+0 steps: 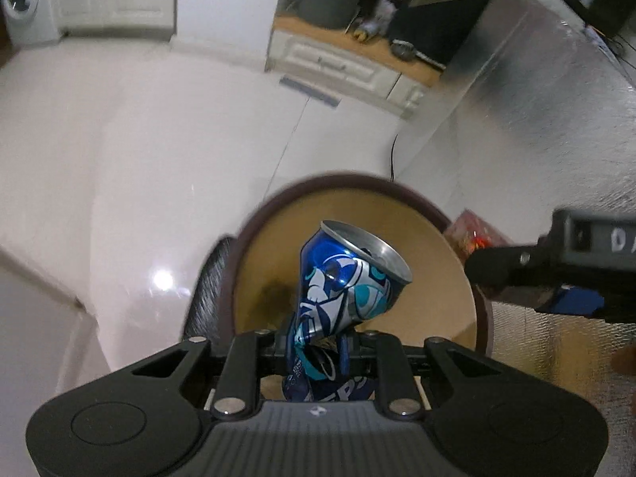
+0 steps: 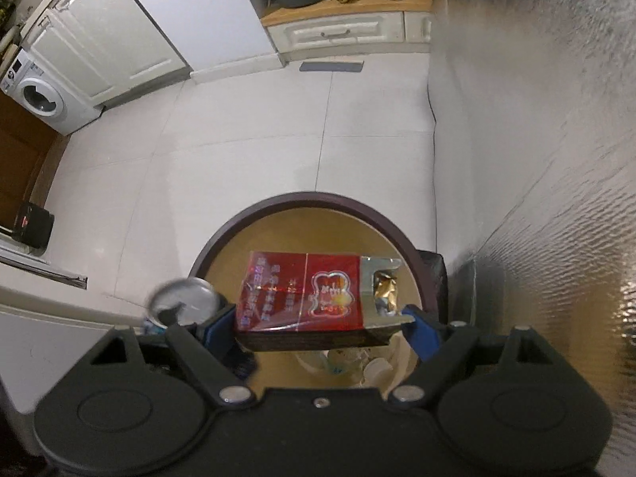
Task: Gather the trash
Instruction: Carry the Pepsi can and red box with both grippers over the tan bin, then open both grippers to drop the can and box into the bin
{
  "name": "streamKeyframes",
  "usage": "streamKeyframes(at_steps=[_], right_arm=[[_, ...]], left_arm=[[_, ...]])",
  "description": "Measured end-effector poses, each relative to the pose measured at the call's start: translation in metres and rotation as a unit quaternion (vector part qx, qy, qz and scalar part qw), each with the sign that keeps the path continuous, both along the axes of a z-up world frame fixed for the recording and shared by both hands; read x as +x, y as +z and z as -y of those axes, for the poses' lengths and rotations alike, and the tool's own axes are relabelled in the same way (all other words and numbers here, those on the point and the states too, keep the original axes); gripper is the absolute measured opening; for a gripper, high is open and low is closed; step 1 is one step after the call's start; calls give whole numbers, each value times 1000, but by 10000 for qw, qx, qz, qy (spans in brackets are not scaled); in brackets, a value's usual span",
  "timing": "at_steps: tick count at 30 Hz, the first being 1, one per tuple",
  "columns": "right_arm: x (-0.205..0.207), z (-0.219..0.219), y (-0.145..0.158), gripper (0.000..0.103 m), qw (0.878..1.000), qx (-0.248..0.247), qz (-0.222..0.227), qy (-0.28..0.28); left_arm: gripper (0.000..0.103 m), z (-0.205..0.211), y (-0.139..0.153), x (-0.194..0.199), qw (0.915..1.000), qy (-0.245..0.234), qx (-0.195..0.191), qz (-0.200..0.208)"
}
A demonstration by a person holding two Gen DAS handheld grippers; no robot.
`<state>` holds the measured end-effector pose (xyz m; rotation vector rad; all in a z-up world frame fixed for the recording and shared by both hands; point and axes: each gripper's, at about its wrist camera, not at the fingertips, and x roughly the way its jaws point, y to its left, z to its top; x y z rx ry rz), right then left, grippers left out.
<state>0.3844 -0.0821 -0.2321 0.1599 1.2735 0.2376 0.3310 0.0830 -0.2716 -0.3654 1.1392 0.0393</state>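
gripping a crushed blue soda can (image 1: 342,298), the left gripper (image 1: 318,348) has its fingers pressed in on the can's dented lower half, so the can tilts up and to the right with its silver top rim facing away. the can hangs over the mouth of a round bin (image 1: 238,262) with a dark brown rim and a tan inside wall. the right gripper (image 2: 324,328) pinches an opened red cigarette pack (image 2: 306,298) by its two short ends between blue finger pads (image 2: 220,326), the pack lying flat and sideways with gold foil showing at the open end. it hangs over the same bin, and pale scraps (image 2: 349,361) lie at the bottom below it. the can's silver top shows blurred just left of the pack in the right wrist view. around the bin lies white tiled floor (image 2: 238,151), with a washing machine (image 2: 39,95) far left and a foil-covered wall (image 2: 536,139) on the right.
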Motion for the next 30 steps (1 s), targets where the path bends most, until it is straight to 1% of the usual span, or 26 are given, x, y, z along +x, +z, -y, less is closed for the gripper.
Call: streamKeyframes(at_steps=[3, 4, 5, 6, 7, 9, 11, 12, 15, 17, 19, 20, 22, 25, 30], right_arm=[[7, 0, -3, 87, 10000, 39, -12, -6], [7, 2, -3, 87, 10000, 51, -21, -42], [7, 3, -4, 87, 9999, 81, -24, -78], [7, 5, -5, 87, 9998, 137, -30, -141], [8, 7, -7, 87, 9996, 201, -75, -203], [9, 8, -11, 87, 9992, 258, -172, -254], [10, 7, -13, 87, 9992, 229, -211, -252], [10, 6, -14, 87, 9993, 191, -207, -244], [14, 2, -18, 88, 9991, 153, -233, -305], [18, 0, -19, 88, 9988, 179, -213, -413], [19, 0, -21, 89, 9981, 217, -164, -553], [20, 0, -22, 90, 9979, 223, -167, -590], [21, -2, -26, 98, 9978, 179, -280, -578], [20, -4, -30, 100, 9978, 77, -429, -505], [18, -2, -31, 100, 9973, -4, -506, -537]], left_arm=[[24, 1, -9, -2, 9997, 222, -65, -125], [37, 0, -10, -2, 9992, 344, -61, -175], [58, 0, -9, -2, 9986, 472, -27, -225], [66, -1, -7, -4, 9982, 558, -9, -203], [71, -1, -4, -5, 9983, 571, 7, -118], [72, 1, 3, -7, 9986, 517, 105, 30], [78, 1, 5, -9, 9988, 471, 121, 76], [78, -1, 5, -10, 9988, 464, 122, 48], [85, -2, 3, -10, 9989, 454, 122, -70], [88, -2, 2, -10, 9990, 407, 112, -110], [90, -1, 2, -10, 9992, 345, 181, -117], [93, 0, 2, -9, 9992, 309, 234, -123], [96, 1, 1, -7, 9990, 222, 340, -178], [97, 1, -1, -5, 9984, 172, 473, -265], [100, 2, -3, -5, 9971, 63, 649, -387]])
